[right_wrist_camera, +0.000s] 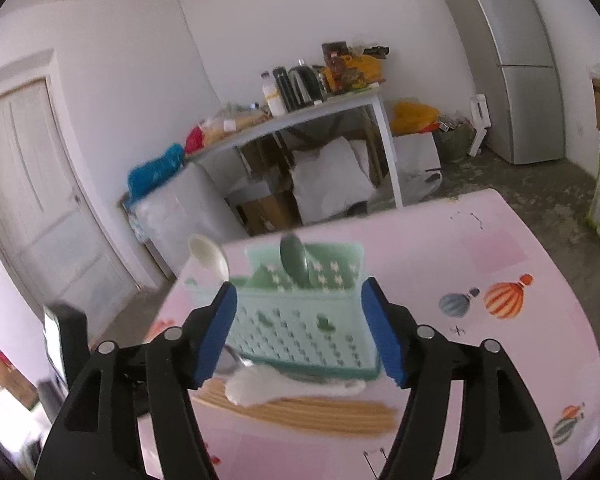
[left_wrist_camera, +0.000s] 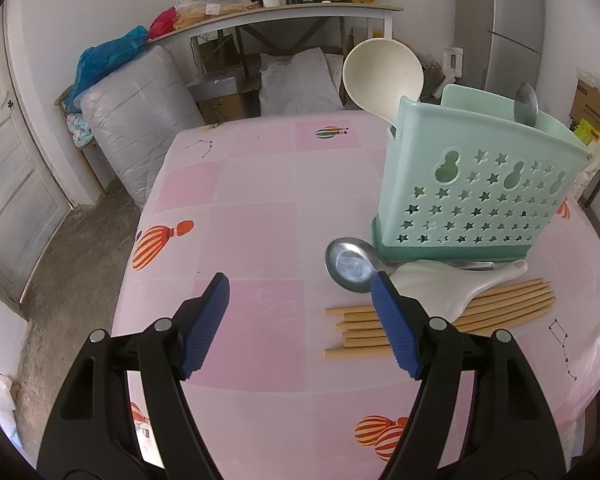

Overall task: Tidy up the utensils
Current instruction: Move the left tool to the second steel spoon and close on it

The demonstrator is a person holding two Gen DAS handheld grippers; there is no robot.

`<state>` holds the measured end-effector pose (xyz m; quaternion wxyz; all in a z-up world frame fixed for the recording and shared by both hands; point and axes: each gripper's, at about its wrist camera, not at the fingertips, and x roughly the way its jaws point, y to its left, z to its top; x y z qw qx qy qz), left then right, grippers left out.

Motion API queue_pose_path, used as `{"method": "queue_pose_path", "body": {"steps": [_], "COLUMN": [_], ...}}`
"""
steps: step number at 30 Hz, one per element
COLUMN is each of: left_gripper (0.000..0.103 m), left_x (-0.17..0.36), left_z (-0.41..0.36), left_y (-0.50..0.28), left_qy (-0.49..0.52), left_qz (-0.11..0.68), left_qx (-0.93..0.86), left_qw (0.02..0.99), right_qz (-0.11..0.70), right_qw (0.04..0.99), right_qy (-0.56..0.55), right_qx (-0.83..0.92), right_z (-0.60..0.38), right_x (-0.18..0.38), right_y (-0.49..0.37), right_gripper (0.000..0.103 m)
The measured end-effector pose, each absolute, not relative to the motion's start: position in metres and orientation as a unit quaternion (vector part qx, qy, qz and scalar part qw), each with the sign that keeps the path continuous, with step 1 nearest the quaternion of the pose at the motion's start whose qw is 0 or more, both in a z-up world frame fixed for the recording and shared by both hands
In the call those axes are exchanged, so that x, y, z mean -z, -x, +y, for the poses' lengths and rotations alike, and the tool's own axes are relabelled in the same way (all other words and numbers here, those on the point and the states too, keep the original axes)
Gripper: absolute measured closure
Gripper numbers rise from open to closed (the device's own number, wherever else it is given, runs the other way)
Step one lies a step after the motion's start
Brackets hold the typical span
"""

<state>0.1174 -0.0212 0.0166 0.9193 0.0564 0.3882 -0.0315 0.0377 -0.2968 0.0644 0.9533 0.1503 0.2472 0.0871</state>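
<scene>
Pink table [left_wrist_camera: 260, 208]: one caddy [left_wrist_camera: 480, 184], four spoons, several chopsticks [left_wrist_camera: 500, 304].

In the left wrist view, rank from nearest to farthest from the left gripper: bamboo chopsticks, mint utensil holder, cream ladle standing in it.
1. Bamboo chopsticks, flat on the table, passing under the right fingertip.
2. Mint utensil holder, upright beyond them, to the right.
3. Cream ladle, its bowl rising above the holder's far left corner.

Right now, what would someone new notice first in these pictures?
Probably the mint-green utensil holder with star cutouts, standing on the pink balloon-print tablecloth with a cream ladle and a metal spoon sticking up from it. In front of it lie wooden chopsticks, a white rice paddle and another steel spoon.
</scene>
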Motion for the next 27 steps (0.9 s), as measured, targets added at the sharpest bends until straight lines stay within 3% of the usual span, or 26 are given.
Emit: {"method": "queue_pose_path", "body": {"steps": [11,19,20,22,27], "left_gripper": [0.033,0.034,0.036,0.049,0.059], "left_x": [-0.015,0.010,0.014,0.019,0.020], "left_z": [-0.010,0.017,0.017,0.016,0.013], "left_y": [-0.121,-0.114,-0.114,-0.114,-0.120], "left_qy": [-0.044,0.017,0.022,0.032,0.079], "left_qz": [0.387,0.398,0.404,0.412,0.407], "left_qx": [0.038,0.165,0.181,0.211,0.270], "left_qw": [0.920,0.902,0.897,0.886,0.869], "right_qz": [0.331,0.397,0.399,0.401,0.413], "right_qw": [0.935,0.911,0.910,0.908,0.900], "right_qy": [-0.103,-0.094,-0.099,-0.110,-0.132], "right_qx": [-0.069,-0.055,-0.053,-0.050,-0.049], "right_z": [-0.266,-0.240,-0.239,-0.239,-0.239], "right_x": [-0.011,0.038,0.042,0.049,0.063], "right_y": [-0.013,0.000,0.001,0.003,0.004], "right_gripper": [0.030,0.030,0.030,0.030,0.030]}}
